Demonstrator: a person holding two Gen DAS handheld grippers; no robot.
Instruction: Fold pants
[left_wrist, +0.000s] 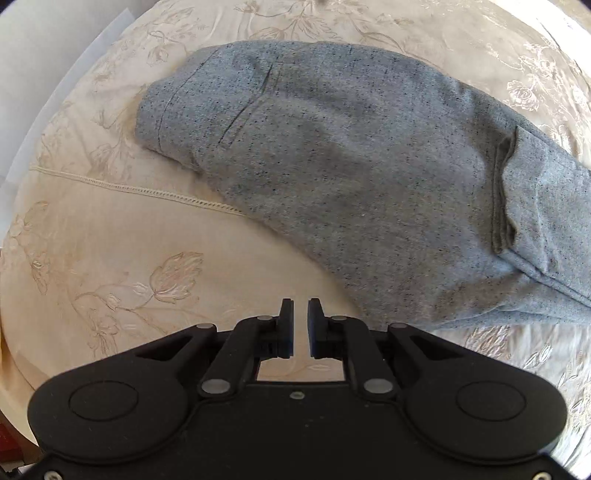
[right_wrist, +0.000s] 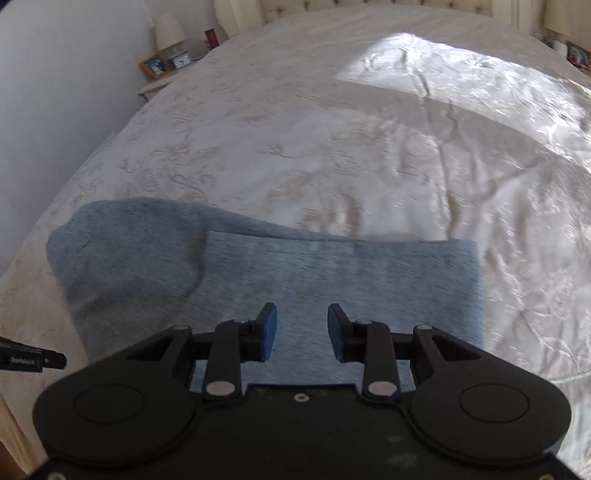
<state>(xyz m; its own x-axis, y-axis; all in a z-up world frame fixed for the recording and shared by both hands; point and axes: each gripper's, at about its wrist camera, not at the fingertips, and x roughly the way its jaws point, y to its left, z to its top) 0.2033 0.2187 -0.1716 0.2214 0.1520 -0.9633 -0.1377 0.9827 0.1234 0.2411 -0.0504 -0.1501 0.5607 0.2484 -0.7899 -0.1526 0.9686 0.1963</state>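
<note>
Grey speckled pants (left_wrist: 351, 155) lie folded on the cream embroidered bedspread (left_wrist: 110, 240), waistband at the far left, a folded-over leg end at the right. My left gripper (left_wrist: 301, 314) hovers just off the pants' near edge, jaws almost closed with a narrow gap and nothing between them. In the right wrist view the pants (right_wrist: 258, 266) lie across the bed with a folded layer on top. My right gripper (right_wrist: 302, 321) is open and empty, above the folded layer's near edge.
The bedspread (right_wrist: 369, 147) stretches far ahead to a tufted headboard (right_wrist: 369, 7). A nightstand (right_wrist: 159, 83) with a lamp, clock and photo frame stands at the far left by the wall. A black part of the other gripper (right_wrist: 33, 360) shows at the left edge.
</note>
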